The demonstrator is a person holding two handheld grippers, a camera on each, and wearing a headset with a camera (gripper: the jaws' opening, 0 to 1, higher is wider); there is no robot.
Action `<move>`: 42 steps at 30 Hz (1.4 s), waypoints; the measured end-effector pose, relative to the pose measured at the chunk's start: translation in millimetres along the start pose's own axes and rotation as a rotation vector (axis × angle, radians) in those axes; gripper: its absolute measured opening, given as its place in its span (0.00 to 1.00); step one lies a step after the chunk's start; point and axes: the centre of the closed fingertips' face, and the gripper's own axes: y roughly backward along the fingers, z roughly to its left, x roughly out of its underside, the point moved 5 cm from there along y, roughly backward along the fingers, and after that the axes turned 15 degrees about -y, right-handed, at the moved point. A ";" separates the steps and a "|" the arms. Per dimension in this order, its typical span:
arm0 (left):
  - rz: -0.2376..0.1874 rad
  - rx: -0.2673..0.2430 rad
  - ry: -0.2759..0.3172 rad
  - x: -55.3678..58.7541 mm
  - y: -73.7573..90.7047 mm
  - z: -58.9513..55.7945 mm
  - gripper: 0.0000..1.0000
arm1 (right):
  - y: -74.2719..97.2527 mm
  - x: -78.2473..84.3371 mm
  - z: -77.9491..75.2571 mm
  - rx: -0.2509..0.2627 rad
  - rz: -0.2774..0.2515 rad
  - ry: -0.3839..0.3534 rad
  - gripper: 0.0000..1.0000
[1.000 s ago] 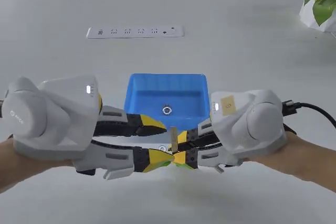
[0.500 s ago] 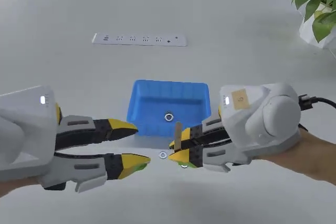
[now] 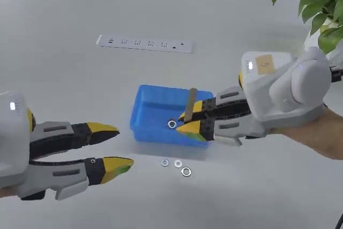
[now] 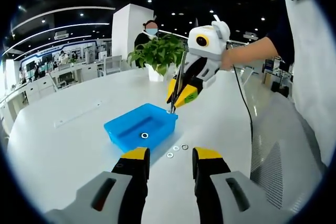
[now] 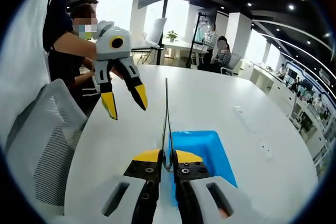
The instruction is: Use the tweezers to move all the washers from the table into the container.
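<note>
If the next pick is to go cleanly, the right gripper (image 3: 188, 122) should tip the tweezers (image 3: 191, 99) steeply onto a ring's edge and pinch gently: jaws clamped tight on the tweezers above the blue container (image 3: 161, 135), near its front rim, one washer (image 3: 171, 124) inside, three washers (image 3: 178, 163) on the tabletop (image 3: 241, 191) just in front, left gripper (image 3: 122, 146) gaping, empty.

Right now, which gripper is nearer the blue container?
Right. The right gripper, shut on the tweezers, hangs at the blue container's right rim; the left gripper sits open off to its left, apart from it.
</note>
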 end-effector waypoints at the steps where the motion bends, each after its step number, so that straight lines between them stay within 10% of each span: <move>1: 0.003 -0.004 0.004 1.8 0.9 0.4 0.37 | 0.1 -1.2 -3.1 0.005 -0.001 0.002 0.09; 22: 0.003 -0.074 0.092 14.2 21.5 7.7 0.42 | -53.5 19.1 -61.3 0.062 0.030 -0.048 0.09; 42: 0.030 -0.100 0.090 10.5 19.4 10.1 0.68 | -71.6 43.3 -57.9 0.045 0.081 -0.070 0.10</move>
